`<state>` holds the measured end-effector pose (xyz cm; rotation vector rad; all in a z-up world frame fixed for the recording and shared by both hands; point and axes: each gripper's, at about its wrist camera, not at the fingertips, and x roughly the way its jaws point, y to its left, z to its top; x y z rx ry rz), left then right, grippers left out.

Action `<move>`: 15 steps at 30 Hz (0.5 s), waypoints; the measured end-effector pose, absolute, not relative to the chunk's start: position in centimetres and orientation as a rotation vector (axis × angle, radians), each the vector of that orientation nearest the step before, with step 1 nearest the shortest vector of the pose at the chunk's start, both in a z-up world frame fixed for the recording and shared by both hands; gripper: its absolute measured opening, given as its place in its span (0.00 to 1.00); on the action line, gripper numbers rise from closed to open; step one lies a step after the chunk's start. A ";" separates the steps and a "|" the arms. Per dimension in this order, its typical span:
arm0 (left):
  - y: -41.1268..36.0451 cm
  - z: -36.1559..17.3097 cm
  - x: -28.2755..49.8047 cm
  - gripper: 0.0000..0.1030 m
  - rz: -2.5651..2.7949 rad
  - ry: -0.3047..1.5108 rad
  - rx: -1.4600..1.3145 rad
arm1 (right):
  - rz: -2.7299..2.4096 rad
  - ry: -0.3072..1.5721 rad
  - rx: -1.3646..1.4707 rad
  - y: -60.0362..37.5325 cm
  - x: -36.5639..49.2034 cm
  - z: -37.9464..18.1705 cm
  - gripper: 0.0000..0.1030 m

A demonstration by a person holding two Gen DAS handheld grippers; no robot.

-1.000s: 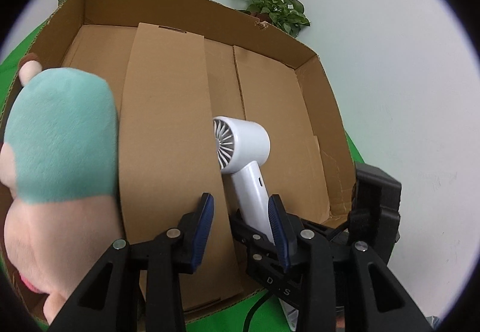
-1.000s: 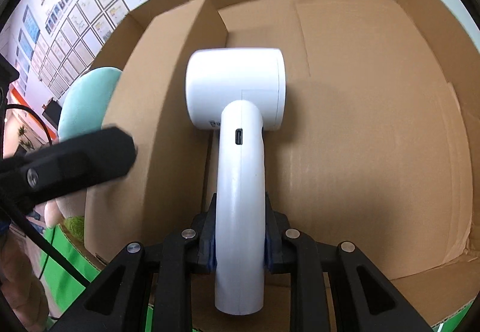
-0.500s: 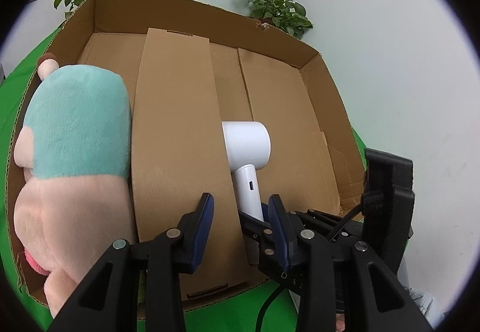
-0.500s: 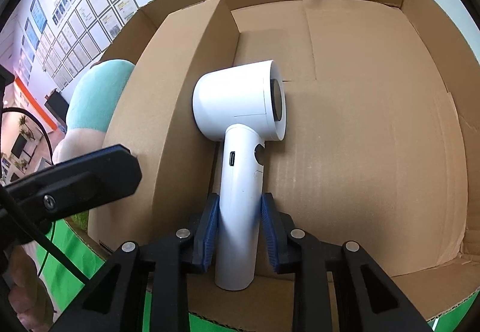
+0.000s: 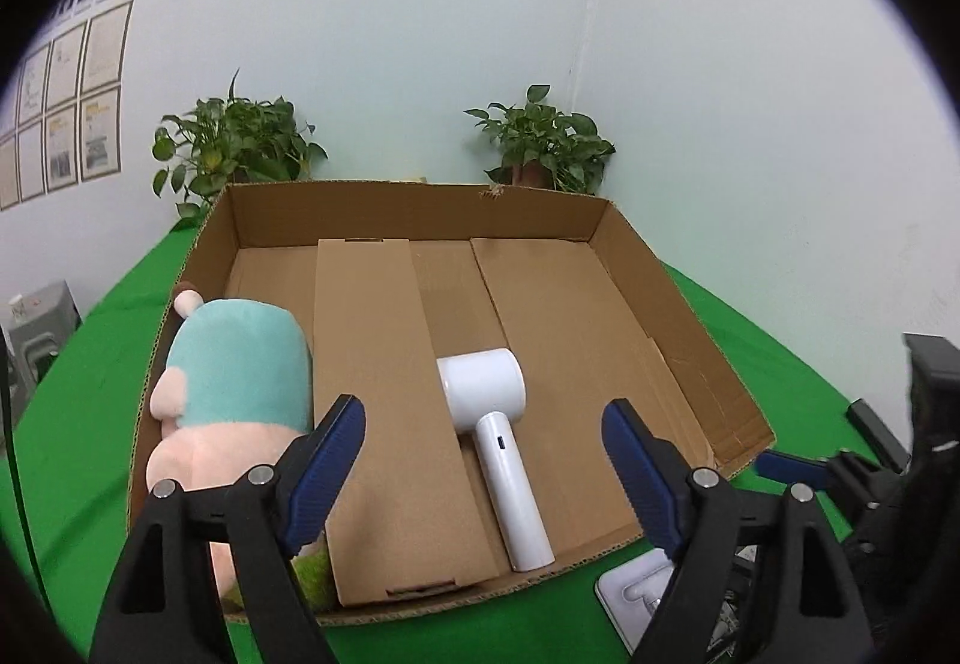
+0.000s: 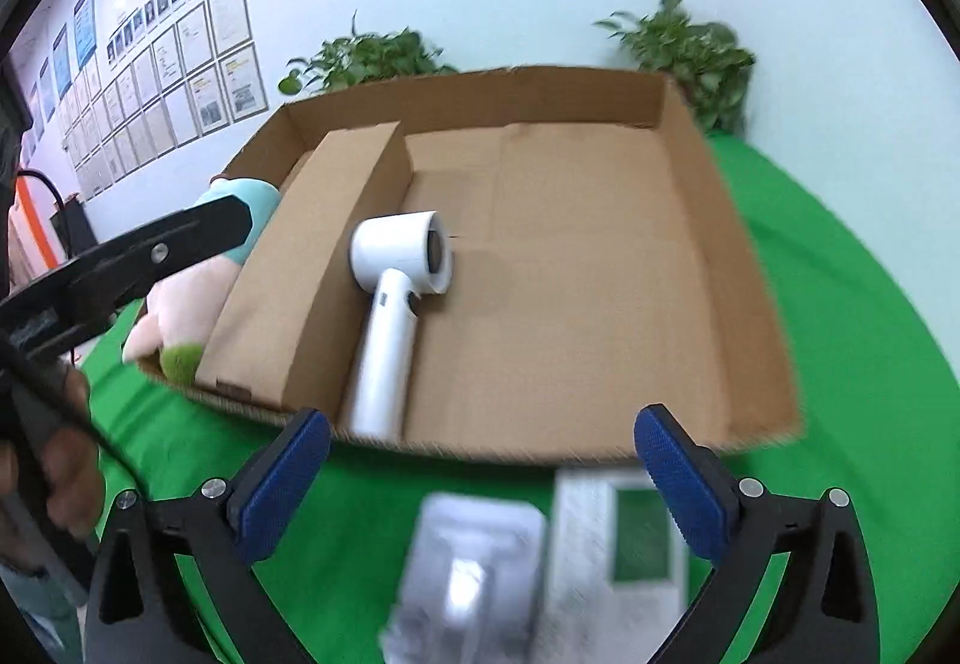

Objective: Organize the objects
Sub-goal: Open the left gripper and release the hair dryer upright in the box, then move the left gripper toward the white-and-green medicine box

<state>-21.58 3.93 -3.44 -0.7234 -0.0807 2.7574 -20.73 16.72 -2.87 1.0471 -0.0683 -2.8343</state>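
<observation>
Now that our right claw (image 6: 480, 469) has just been opening wide, with nothing in it, the dryer (image 6: 393, 304) lies free in the box (image 6: 762, 304). We set it beside the flap (image 6: 282, 280) so it stays put. Our left claw (image 5: 483, 475) has just been opening too and holds nothing. Past the flap, the plush (image 5: 234, 394) fills the left side. More things wait on the desk (image 6: 870, 364).

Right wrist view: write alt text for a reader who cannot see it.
A white hair dryer lies in an open cardboard box on a green cloth, beside a cardboard divider with a plush toy on its far side. The open right gripper, empty, frames the near edge, above blurred pale packages.
</observation>
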 end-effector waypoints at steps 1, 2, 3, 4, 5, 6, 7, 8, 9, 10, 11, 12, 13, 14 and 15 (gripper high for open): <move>4.4 -3.6 -21.2 0.79 2.756 -0.082 -0.746 | -2.842 -0.083 1.051 17.4 -19.4 -2.8 0.99; 5.0 -3.8 -21.2 0.79 2.743 -0.087 -0.768 | -2.836 -0.106 1.057 18.6 -19.0 -2.6 0.99; 5.4 -4.1 -21.1 0.79 2.724 -0.095 -0.793 | -2.833 -0.119 1.061 19.9 -17.1 -2.9 0.99; 5.6 -4.5 -20.6 0.79 2.700 -0.106 -0.817 | -2.835 -0.121 1.067 20.6 -16.2 -3.0 0.99; 6.1 -4.9 -20.5 0.79 2.682 -0.118 -0.838 | -2.841 -0.118 1.071 21.3 -15.1 -3.1 0.99; 6.2 -5.3 -20.2 0.79 2.669 -0.125 -0.857 | -2.845 -0.118 1.076 21.8 -14.1 -3.4 0.99; 6.6 -5.8 -20.1 0.79 2.655 -0.129 -0.881 | -2.843 -0.122 1.084 22.0 -13.5 -3.9 0.99; 6.8 -6.4 -19.8 0.79 2.640 -0.132 -0.906 | -2.829 -0.129 1.095 22.3 -12.9 -4.6 0.99; 7.1 -6.8 -19.7 0.79 2.630 -0.134 -0.924 | -2.813 -0.130 1.112 22.5 -12.3 -5.2 0.99; 7.4 -7.3 -19.4 0.79 2.620 -0.137 -0.945 | -2.793 -0.121 1.141 22.6 -11.8 -5.6 0.99; 7.7 -7.9 -19.1 0.79 2.601 -0.142 -0.968 | -2.783 -0.105 1.158 22.6 -11.4 -6.1 0.99; 7.9 -8.3 -18.9 0.79 2.582 -0.145 -0.984 | -2.777 -0.086 1.170 22.4 -11.3 -6.5 0.99; 8.2 -8.7 -18.7 0.79 2.560 -0.148 -1.000 | -2.769 -0.065 1.180 22.3 -11.1 -6.9 0.99; 8.4 -9.1 -18.5 0.79 2.535 -0.150 -1.021 | -2.759 -0.048 1.189 22.1 -10.8 -7.4 0.99; 8.6 -9.4 -18.4 0.79 2.513 -0.153 -1.037 | -2.750 -0.042 1.196 22.0 -10.6 -7.8 0.99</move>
